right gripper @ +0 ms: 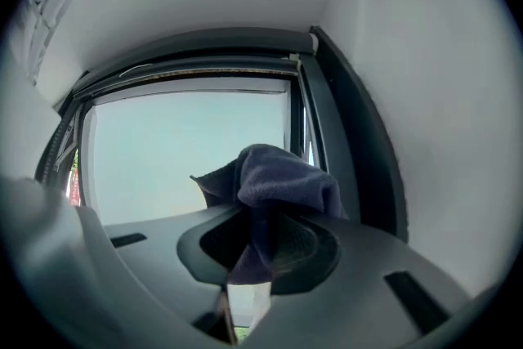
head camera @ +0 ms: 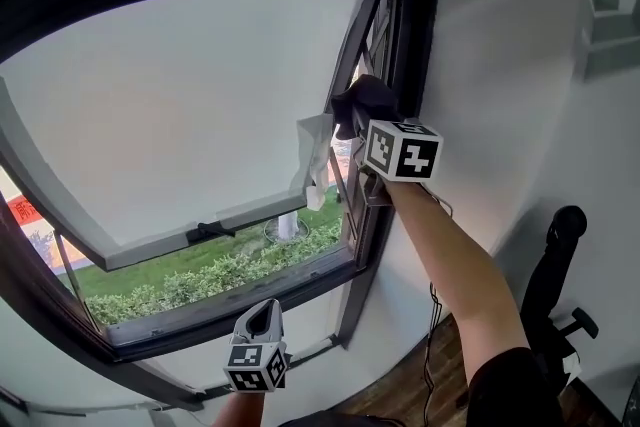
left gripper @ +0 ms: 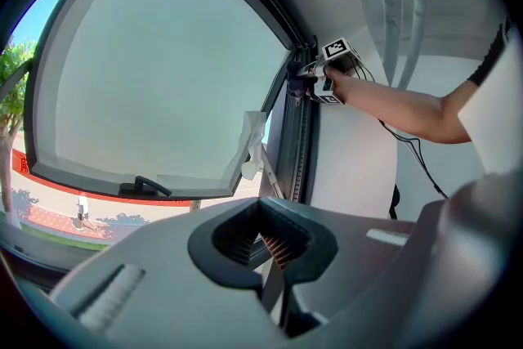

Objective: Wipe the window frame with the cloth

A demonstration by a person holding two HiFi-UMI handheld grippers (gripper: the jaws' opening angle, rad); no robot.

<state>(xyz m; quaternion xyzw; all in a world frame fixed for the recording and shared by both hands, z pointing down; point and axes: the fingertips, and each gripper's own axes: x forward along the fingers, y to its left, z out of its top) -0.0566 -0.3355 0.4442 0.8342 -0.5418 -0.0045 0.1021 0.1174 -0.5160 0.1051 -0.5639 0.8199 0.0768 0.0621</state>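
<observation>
The right gripper's jaws are clamped on one dark blue cloth. It bunches up out of the jaws in a rounded wad. In the head view that wad sits high up against the right upright of the dark window frame, near its top corner; whether it actually touches the frame cannot be made out. One bare forearm reaches up to this gripper.

The left gripper's jaws are drawn together with nothing between them. It is low in the head view, well apart from the cloth, and points up at the window.

The frame holds one sash, swung outward at the bottom, with one black handle on its lower rail. One white crumpled scrap hangs at the sash's right edge, just below and left of the cloth. Through the gap below the sash a green hedge shows outside. One black chair stands by the white wall on the right.
</observation>
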